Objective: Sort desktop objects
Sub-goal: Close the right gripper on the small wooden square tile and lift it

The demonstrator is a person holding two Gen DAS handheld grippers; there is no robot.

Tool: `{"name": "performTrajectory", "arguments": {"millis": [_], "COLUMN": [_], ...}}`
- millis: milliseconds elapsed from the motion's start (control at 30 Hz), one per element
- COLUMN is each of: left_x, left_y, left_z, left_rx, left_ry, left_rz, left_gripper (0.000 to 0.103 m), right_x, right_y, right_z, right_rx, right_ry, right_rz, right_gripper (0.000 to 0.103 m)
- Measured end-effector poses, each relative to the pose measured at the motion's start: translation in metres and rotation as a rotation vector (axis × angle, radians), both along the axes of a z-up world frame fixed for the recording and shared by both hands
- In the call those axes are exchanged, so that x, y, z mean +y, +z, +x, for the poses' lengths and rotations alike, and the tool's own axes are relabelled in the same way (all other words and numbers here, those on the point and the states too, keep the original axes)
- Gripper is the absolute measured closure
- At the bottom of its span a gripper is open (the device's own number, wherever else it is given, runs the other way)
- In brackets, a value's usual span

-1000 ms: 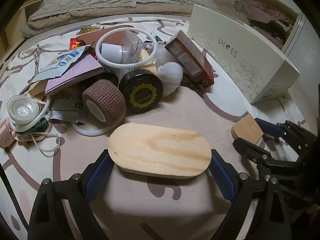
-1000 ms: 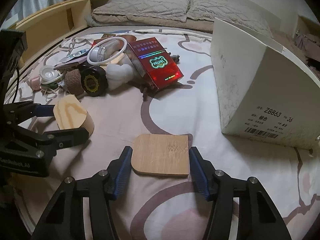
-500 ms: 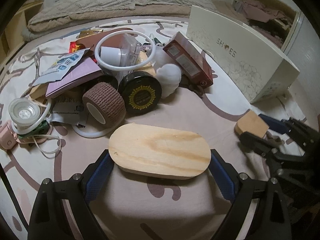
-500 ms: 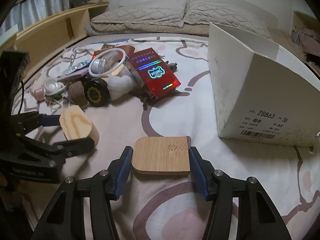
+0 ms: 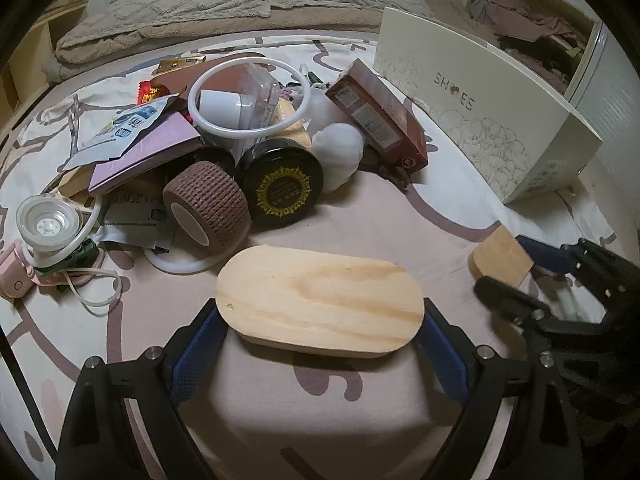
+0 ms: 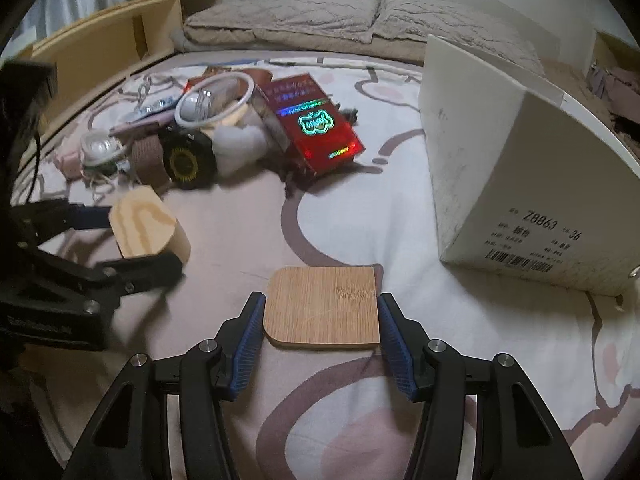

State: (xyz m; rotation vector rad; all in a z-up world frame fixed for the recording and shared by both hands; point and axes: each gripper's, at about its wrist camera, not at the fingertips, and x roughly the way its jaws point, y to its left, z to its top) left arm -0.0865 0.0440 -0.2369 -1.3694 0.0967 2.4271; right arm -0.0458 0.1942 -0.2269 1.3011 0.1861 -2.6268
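A pale oval wooden block (image 5: 320,300) sits between the blue pads of my left gripper (image 5: 320,314), which is shut on its two ends just above the bedsheet. The right wrist view shows the same block (image 6: 146,228) at the left, in the left gripper (image 6: 136,240). My right gripper (image 6: 320,304) is shut on a flat square bamboo piece (image 6: 322,312), with its pads against both side edges. In the left wrist view that bamboo piece (image 5: 500,258) appears at the right, in the right gripper (image 5: 516,276).
A white shoe box (image 6: 520,184) stands to the right. A pile lies beyond the grippers: a red carton (image 6: 316,132), a black round tin (image 5: 284,188), a brown bandage roll (image 5: 208,208), a white ring (image 5: 248,96), papers and cables. Pillows (image 5: 240,4) lie at the back.
The right gripper wobbled slightly with the bamboo piece. The left gripper and its block kept still, and both grips are unchanged.
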Motion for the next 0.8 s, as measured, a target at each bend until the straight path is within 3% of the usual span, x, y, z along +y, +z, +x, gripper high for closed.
{"name": "performTrajectory", "arguments": {"millis": [800], "left_x": [0.000], "left_y": [0.004], "left_z": [0.005], "left_rx": [0.025], "left_ry": [-0.011], "left_rz": [0.011], "left_gripper": [0.010], "right_x": [0.007], "right_y": [0.005], "right_z": [-0.003], "right_rx": [0.007], "right_ry": [-0.008], "right_rz": [-0.055], "right_gripper": [0.046]}}
